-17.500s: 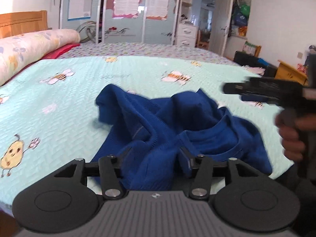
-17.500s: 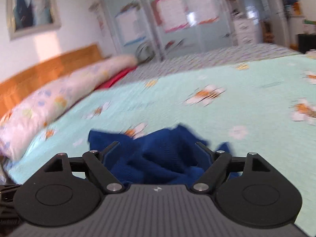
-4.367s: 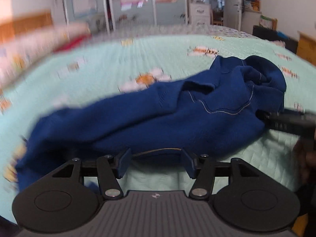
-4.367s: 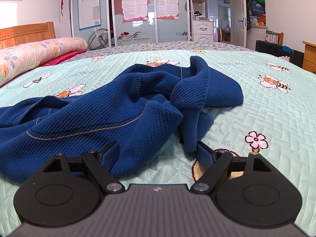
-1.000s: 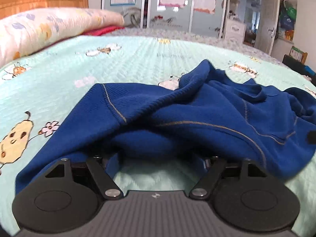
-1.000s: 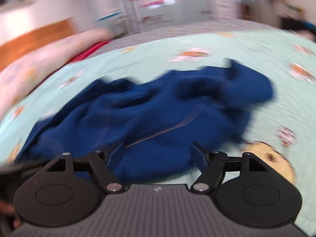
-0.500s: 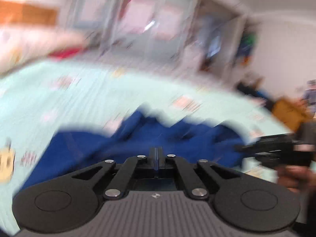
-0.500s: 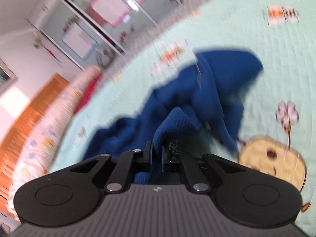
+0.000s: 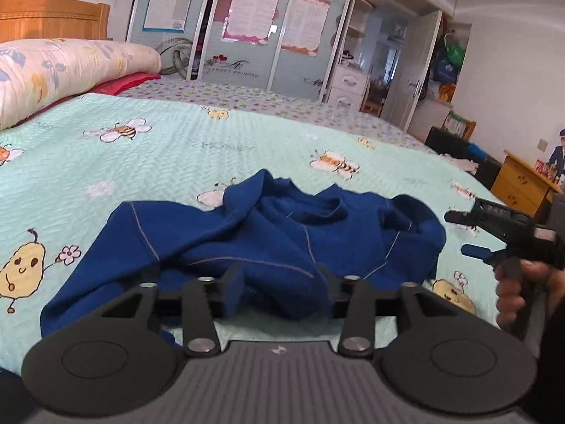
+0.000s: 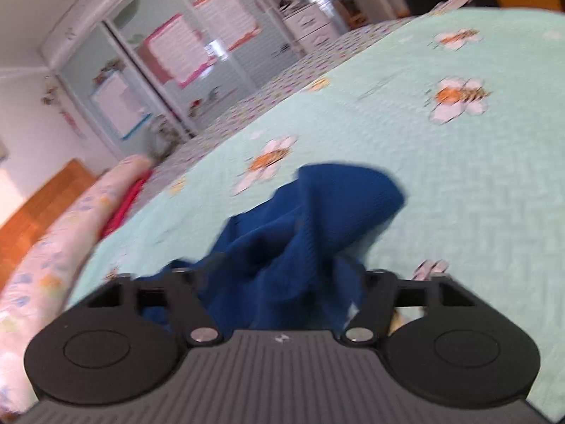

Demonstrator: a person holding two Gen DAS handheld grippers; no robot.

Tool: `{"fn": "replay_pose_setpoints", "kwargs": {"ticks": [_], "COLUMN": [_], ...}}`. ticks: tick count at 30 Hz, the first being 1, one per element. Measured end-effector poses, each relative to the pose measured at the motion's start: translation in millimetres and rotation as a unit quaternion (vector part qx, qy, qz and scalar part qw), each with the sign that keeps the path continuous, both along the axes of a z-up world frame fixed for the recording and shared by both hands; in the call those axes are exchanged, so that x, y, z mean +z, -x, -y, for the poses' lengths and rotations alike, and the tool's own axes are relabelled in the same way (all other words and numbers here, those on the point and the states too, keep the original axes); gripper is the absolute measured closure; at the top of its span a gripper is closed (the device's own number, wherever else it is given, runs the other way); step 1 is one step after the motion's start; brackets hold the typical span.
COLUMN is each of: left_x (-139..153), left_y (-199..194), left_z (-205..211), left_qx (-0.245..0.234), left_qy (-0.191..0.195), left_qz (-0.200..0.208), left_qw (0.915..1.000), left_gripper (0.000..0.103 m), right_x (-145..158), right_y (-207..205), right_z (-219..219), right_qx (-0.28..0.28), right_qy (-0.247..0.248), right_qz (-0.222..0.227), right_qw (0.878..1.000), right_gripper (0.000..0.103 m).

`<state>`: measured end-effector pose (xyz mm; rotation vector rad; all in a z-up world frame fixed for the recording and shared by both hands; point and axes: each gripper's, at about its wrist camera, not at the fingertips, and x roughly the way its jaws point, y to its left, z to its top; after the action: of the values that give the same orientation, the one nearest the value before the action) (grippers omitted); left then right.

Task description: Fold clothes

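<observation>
The sweater (image 9: pixel 268 233) lies rumpled on the bed (image 9: pixel 197 148), a fold between the left gripper (image 9: pixel 282 291) fingers. Both the left and the right gripper (image 10: pixel 282 282) have just been opening, apparently releasing the cloth to regrip elsewhere.

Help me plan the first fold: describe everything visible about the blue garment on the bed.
The blue garment is a dark blue, ribbed knit top with thin pale seam stitching. It lies crumpled and unfolded on the mint quilt, bunched into ridges, one flat part spreading left. Folds sit between the open jaws of both grippers; neither visibly pinches it.
</observation>
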<state>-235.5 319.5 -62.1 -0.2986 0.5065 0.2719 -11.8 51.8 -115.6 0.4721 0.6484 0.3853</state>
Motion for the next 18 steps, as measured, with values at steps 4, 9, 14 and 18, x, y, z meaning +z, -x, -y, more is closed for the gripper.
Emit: {"fn": "replay_pose_setpoints", "kwargs": {"ticks": [4,9,14,18], "left_x": [-7.0,-10.9,-18.7,-24.7], "left_y": [-9.7,-5.2,-2.8,-13.2], "left_z": [8.5,10.2,0.9,4.0], "left_qx": [0.004,0.017,0.035,0.021], "left_qy": [0.006,0.0,0.016,0.025], "left_qz": [-0.029,-0.051,-0.065,-0.069], "left_qw": [0.9996,0.9985,0.9971,0.9971], "left_gripper": [0.049,0.049,0.047,0.047], "right_x": [-30.1,-17.5,36.5,35.5], "right_y": [-35.3,-55.9,-68.7,-66.4], "right_z": [-15.3,12.7,89.1,128.6], "right_qx": [0.013,-0.036,-0.183,-0.231], "right_qy": [0.025,0.001,0.05,0.067], "right_qz": [-0.044,-0.023,0.071,0.046], "right_qw": [0.999,0.999,0.979,0.97], "right_gripper": [0.043,0.102,0.101,0.047]}}
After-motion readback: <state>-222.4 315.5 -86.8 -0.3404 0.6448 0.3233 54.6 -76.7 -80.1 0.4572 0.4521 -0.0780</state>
